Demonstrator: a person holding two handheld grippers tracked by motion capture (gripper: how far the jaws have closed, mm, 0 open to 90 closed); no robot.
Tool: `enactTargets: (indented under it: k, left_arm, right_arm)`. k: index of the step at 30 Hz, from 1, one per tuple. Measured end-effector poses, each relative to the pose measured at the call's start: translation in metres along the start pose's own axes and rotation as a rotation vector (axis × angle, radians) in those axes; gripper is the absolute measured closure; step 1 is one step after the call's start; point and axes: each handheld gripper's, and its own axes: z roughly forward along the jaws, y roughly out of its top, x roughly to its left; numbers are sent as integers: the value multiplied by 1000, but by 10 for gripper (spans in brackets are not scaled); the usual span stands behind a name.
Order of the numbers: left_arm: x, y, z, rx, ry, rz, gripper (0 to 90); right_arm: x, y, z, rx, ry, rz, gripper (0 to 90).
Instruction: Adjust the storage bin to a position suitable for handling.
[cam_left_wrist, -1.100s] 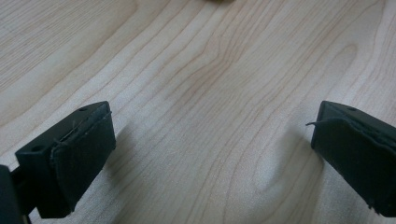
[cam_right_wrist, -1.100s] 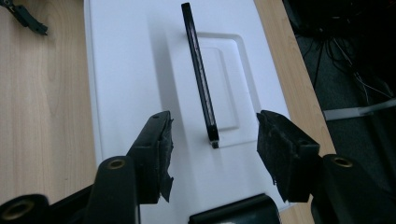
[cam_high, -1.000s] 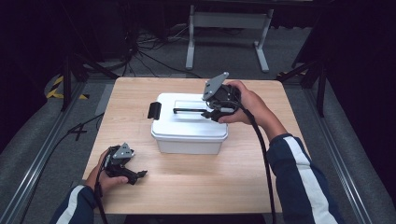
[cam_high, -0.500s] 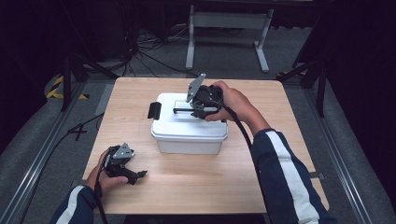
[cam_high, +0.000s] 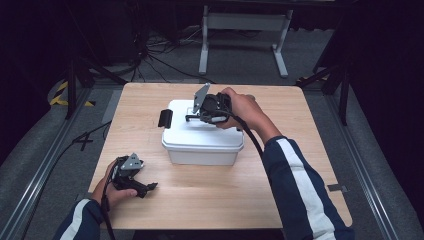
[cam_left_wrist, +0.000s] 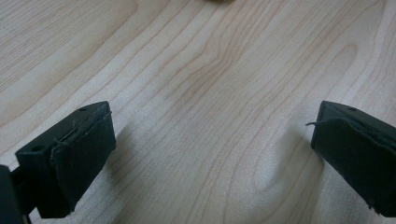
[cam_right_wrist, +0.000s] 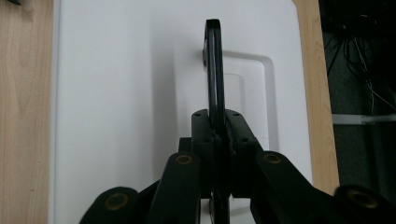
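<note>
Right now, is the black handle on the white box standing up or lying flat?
Standing up. The right tongs are shut on the black handle, and it rises edge-on above the white box's lid recess.

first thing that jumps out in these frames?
The white box in the middle of the wooden table, with the right tool clamped on the black handle standing up from its lid. The left tool rests open on the table near the front left corner.
</note>
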Motion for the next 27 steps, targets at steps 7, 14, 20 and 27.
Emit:
enactTargets:
  k: [7, 14, 20, 27]
  left_arm:
    - [0, 0, 0, -2, 0, -2, 2]
    - [0, 0, 0, -2, 0, -4, 2]
    - [0, 0, 0, -1, 1, -3, 2]
    - [-1, -1, 0, -3, -1, -13, 5]
  right_arm:
    - [-1, -1, -2, -17, -4, -11, 847]
    - [-3, -2, -12, -53, -12, -13, 847]
    - [-4, -3, -21, -77, -26, -29, 847]
    - [-8, -12, -37, -107, -18, -5, 848]
